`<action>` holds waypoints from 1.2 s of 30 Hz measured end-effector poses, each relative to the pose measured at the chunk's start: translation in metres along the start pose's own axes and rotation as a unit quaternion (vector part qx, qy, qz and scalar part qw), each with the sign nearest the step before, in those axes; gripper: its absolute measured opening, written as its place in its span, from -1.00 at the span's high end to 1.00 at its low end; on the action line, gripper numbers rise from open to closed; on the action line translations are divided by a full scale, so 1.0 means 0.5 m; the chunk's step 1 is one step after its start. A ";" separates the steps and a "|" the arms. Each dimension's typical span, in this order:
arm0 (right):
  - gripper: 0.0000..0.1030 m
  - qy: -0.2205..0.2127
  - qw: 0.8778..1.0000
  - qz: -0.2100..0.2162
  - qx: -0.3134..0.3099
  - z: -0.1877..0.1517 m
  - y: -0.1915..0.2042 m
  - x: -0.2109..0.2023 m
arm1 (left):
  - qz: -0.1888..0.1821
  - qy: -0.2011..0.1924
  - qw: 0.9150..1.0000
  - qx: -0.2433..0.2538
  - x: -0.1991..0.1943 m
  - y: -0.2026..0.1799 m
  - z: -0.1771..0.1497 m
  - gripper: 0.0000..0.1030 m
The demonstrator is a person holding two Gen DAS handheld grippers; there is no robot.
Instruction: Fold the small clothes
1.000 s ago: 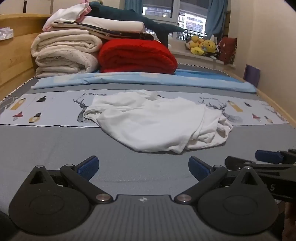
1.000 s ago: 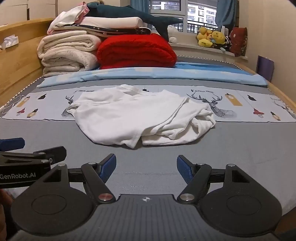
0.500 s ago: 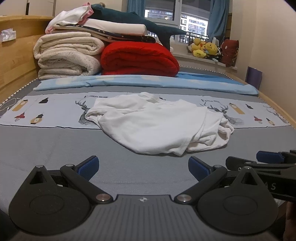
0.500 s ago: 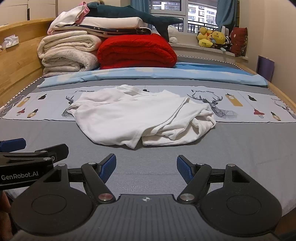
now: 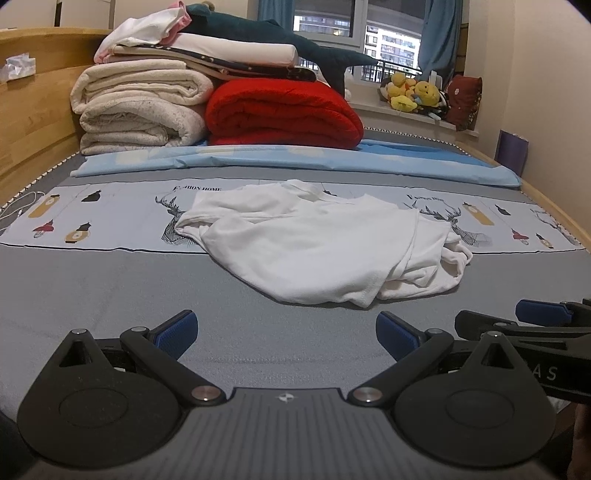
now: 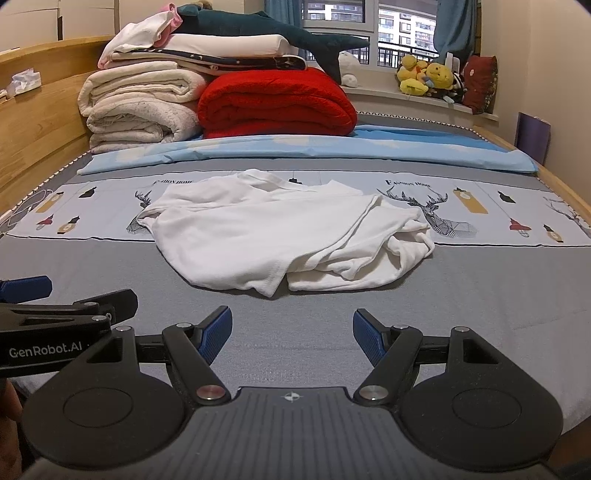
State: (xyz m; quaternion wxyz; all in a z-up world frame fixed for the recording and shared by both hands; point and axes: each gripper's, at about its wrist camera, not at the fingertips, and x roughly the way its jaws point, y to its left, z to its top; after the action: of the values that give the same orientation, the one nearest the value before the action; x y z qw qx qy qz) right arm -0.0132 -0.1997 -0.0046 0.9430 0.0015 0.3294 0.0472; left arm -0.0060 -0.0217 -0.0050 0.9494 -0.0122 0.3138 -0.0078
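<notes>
Tools (image 5: pixel 286 332) over grey bed (image 5: pixel 110 288) (bedroom)

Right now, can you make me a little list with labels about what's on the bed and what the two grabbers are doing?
surface: grey bed cover with a printed deer strip
garment: white shirt, crumpled, unfolded, lying partly on the strip
left gripper: jaws open, empty, short of the shirt
right gripper: jaws open, empty, short of the shirt
behind shirt: light blue sheet, red blanket, cream blankets
on the stack: plush shark
windowsill: yellow plush toys
folding: not started
</notes>
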 end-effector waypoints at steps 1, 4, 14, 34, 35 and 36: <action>-0.43 0.000 1.000 0.000 0.000 0.000 0.000 0.000 | 0.000 0.001 1.000 0.000 0.000 0.000 0.000 -0.99; -0.43 0.000 1.000 0.000 -0.001 0.001 0.000 0.000 | -0.001 0.003 1.000 -0.003 0.000 0.003 0.001 -0.99; -0.42 0.001 1.000 0.001 0.001 0.002 0.001 -0.001 | -0.001 0.003 1.000 -0.003 -0.001 0.003 0.001 -0.99; -0.13 -0.008 1.000 0.007 -0.006 0.004 0.009 -0.007 | -0.005 -0.007 1.000 0.005 -0.003 0.002 0.001 -0.62; 0.01 -0.010 1.000 0.007 -0.005 0.007 0.007 -0.009 | -0.006 -0.008 1.000 0.005 -0.003 0.003 0.001 -0.55; 0.18 -0.014 1.000 0.007 -0.001 0.010 0.004 -0.012 | -0.006 -0.007 1.000 0.005 -0.002 0.003 0.001 -0.35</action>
State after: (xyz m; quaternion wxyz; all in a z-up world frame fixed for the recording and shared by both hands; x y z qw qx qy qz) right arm -0.0148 -0.1982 0.0033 0.9472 0.0032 0.3159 0.0542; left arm -0.0064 -0.0200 -0.0043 0.9516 -0.0093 0.3067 -0.0147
